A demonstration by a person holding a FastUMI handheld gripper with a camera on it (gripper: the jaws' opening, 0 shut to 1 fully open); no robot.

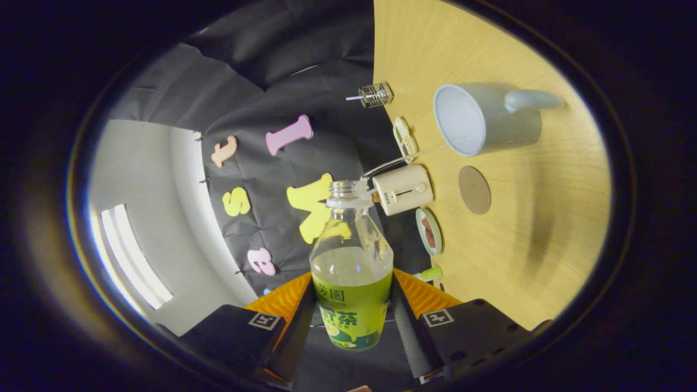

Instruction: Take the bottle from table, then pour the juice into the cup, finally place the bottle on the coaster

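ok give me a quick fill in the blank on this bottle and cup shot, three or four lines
1. The tool is shut on the ____, one finger on each side of its label.
2. The bottle has no ____ on its neck.
3. The round coaster lies on the table beside the ____.
4. The cup looks ____ inside.

Missing words: bottle; cap; cup; empty

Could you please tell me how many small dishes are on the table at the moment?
2. One dish lies at the table's edge between the whisk and toaster; the other dish lies just past the toaster, nearer the gripper, whose jaws grip the bottle. Others may be hidden.
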